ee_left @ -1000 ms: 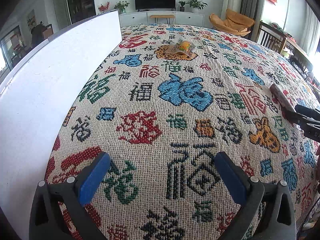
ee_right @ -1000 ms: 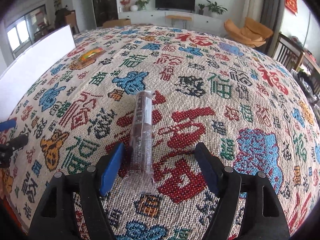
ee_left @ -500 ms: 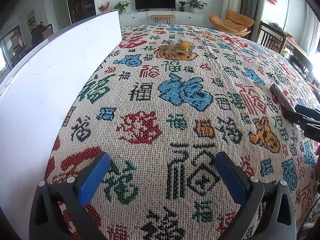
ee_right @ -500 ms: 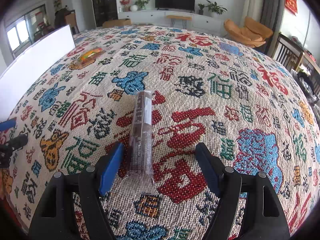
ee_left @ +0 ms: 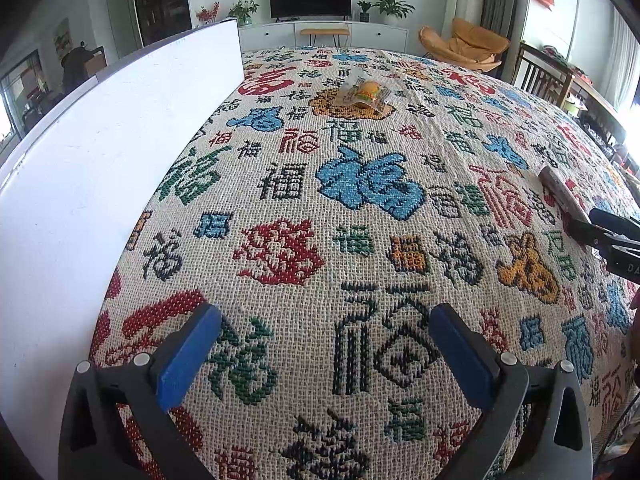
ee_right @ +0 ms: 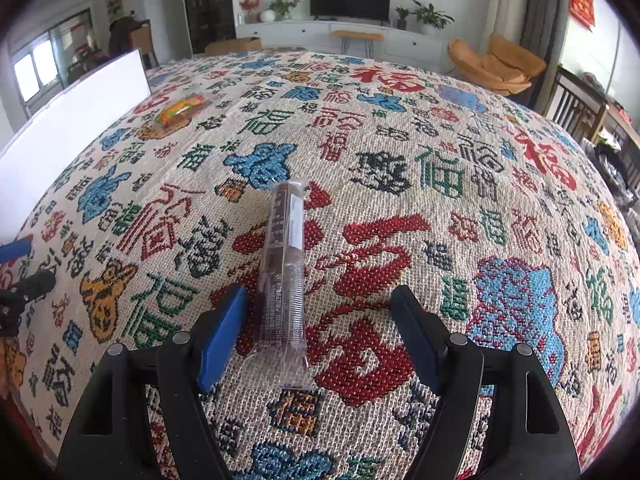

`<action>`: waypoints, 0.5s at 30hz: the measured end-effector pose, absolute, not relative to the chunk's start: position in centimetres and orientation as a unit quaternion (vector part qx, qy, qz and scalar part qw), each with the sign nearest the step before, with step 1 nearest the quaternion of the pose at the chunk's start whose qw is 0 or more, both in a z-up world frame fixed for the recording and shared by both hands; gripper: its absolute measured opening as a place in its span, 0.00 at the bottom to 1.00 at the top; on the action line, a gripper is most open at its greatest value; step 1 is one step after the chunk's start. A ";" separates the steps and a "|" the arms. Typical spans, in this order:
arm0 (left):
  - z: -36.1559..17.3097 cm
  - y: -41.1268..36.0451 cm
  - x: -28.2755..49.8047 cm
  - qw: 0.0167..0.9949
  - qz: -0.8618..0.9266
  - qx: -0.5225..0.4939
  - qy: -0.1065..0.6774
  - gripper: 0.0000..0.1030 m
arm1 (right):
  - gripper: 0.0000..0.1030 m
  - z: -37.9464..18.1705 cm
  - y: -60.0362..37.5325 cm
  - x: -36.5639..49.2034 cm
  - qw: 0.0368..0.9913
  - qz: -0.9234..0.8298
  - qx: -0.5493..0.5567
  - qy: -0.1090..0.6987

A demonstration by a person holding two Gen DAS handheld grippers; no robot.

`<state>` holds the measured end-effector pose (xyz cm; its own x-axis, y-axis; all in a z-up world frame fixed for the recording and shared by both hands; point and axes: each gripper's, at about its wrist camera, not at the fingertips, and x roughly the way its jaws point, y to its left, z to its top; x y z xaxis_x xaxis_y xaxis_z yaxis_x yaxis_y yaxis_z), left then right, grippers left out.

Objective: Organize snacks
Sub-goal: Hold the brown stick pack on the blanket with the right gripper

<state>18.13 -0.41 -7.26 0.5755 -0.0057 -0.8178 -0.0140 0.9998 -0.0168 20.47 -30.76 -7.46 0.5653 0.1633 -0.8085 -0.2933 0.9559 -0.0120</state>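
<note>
Right wrist view: right gripper (ee_right: 316, 332) gapes wide around the brown snack bar (ee_right: 285, 276), unpinched; closing on it looks next

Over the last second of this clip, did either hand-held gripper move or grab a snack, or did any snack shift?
Nothing visibly changed. The right hand-held gripper stays open around the near end of the brown snack bar, not gripping it. The left hand-held gripper stays open over bare cloth. The orange snack pack lies where it was, near the white board.
</note>
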 end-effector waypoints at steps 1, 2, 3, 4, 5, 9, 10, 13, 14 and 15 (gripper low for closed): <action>-7.2 -0.4 18.2 0.886 0.001 -0.011 0.464 1.00 | 0.75 -7.5 -30.8 20.5 0.882 0.129 -0.073 0.448; -7.1 -0.3 18.3 0.883 -0.001 -0.013 0.470 1.00 | 0.75 -7.5 -30.8 20.5 0.882 0.130 -0.072 0.448; -7.0 -0.3 18.6 0.878 -0.004 -0.015 0.479 1.00 | 0.75 -7.5 -30.8 20.5 0.882 0.130 -0.072 0.448; -6.9 -0.3 19.1 0.874 -0.012 -0.019 0.486 1.00 | 0.75 -7.5 -30.7 20.5 0.882 0.130 -0.072 0.448; -6.6 -0.2 19.9 0.870 -0.029 -0.027 0.491 1.00 | 0.75 -7.5 -30.7 20.5 0.882 0.129 -0.073 0.448; -5.2 -0.4 24.7 0.861 -0.076 -0.032 0.502 1.00 | 0.75 -7.5 -30.7 20.4 0.882 0.129 -0.073 0.448; -5.0 -0.7 26.1 0.857 -0.090 -0.027 0.506 1.00 | 0.75 -7.5 -30.7 20.4 0.882 0.129 -0.073 0.448; -4.6 -1.3 31.2 0.854 -0.106 -0.021 0.509 1.00 | 0.75 -7.4 -30.7 20.4 0.882 0.130 -0.072 0.448; -4.6 -1.4 33.0 0.855 -0.106 -0.019 0.507 1.00 | 0.75 -7.4 -30.7 20.4 0.882 0.130 -0.073 0.448; -4.5 -1.4 34.5 0.856 -0.106 -0.019 0.505 1.00 | 0.75 -7.4 -30.7 20.4 0.882 0.129 -0.073 0.448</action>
<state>34.50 -1.38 -4.51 0.4674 -0.2011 -0.8609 0.1627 0.9767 -0.1398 20.43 -30.73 -7.44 0.5656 0.1633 -0.8083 -0.2933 0.9559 -0.0121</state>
